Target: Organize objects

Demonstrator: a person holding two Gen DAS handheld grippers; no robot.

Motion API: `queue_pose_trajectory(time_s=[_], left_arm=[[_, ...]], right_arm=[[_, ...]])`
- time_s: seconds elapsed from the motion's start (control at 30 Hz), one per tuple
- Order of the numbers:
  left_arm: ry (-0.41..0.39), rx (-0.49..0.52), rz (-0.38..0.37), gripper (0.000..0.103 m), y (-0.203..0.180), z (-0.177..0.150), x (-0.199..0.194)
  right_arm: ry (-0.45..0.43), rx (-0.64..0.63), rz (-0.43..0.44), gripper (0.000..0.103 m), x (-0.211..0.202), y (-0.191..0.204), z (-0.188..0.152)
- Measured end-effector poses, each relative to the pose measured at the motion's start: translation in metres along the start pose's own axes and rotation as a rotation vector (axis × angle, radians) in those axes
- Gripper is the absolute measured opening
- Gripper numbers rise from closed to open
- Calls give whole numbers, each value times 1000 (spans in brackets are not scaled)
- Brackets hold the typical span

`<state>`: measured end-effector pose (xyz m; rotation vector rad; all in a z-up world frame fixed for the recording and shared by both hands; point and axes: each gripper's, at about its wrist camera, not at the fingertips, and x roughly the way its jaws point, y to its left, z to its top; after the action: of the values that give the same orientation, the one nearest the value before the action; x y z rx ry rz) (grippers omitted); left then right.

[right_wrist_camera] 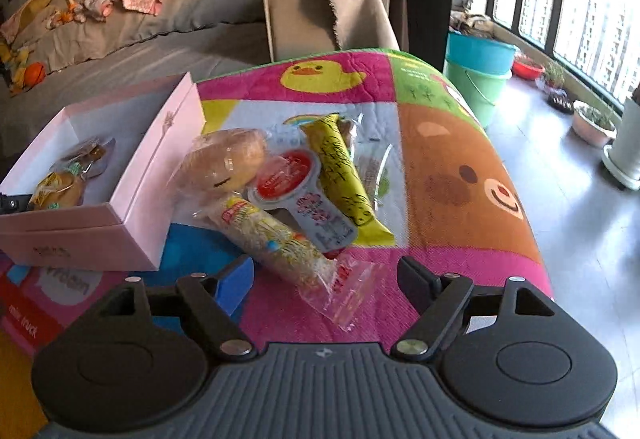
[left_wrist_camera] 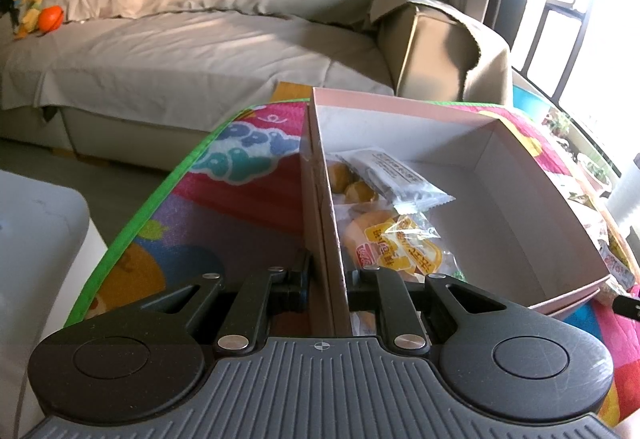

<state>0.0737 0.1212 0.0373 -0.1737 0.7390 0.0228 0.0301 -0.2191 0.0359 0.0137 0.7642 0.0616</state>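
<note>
My left gripper (left_wrist_camera: 326,279) is shut on the near wall of a pink box (left_wrist_camera: 320,175), one finger outside and one inside. In the box lie several wrapped snacks: a yellow bun pack (left_wrist_camera: 394,245) and a grey-white packet (left_wrist_camera: 394,175). In the right wrist view the same box (right_wrist_camera: 132,195) stands at the left, and a pile of snacks lies on the mat beside it: a wrapped round bun (right_wrist_camera: 226,161), a long noodle-print pack (right_wrist_camera: 276,243), a red-lidded cup (right_wrist_camera: 286,177) and a yellow tube pack (right_wrist_camera: 346,175). My right gripper (right_wrist_camera: 326,279) is open just short of the long pack's clear end.
A bright cartoon play mat (right_wrist_camera: 452,167) covers the table. Behind it stands a grey-covered sofa (left_wrist_camera: 192,51) with clothes and toys on it. Blue and green buckets (right_wrist_camera: 478,67) and plant pots (right_wrist_camera: 594,125) stand on the floor at the right, by the windows.
</note>
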Motion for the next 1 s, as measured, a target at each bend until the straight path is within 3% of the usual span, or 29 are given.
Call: queue_pose_trajectory(time_s=[0.23, 0.4, 0.47, 0.5, 0.57, 0.67, 0.8, 0.9, 1.0], left_arm=[[0, 0, 0, 16, 0, 0, 0], [0, 0, 1, 16, 0, 0, 0], [0, 0, 0, 16, 0, 0, 0], [0, 1, 1, 16, 0, 0, 0], [-1, 0, -1, 16, 0, 0, 0], [1, -2, -2, 16, 0, 0, 1], [1, -4, -7, 16, 0, 0, 1], [1, -5, -9, 16, 0, 0, 1], [1, -5, -9, 17, 0, 1, 1]], right_arm=[[-61, 18, 103, 85, 11, 14, 44], [-41, 56, 164, 85, 52, 27, 86], [-11, 61, 154, 79, 70, 30, 94], [11, 58, 148, 68, 78, 31, 96], [52, 62, 170, 51, 85, 30, 94], [59, 59, 218, 47, 72, 25, 84], [84, 20, 252, 46, 44, 16, 60], [80, 0, 229, 46, 22, 8, 41], [95, 48, 222, 46, 8, -6, 27]])
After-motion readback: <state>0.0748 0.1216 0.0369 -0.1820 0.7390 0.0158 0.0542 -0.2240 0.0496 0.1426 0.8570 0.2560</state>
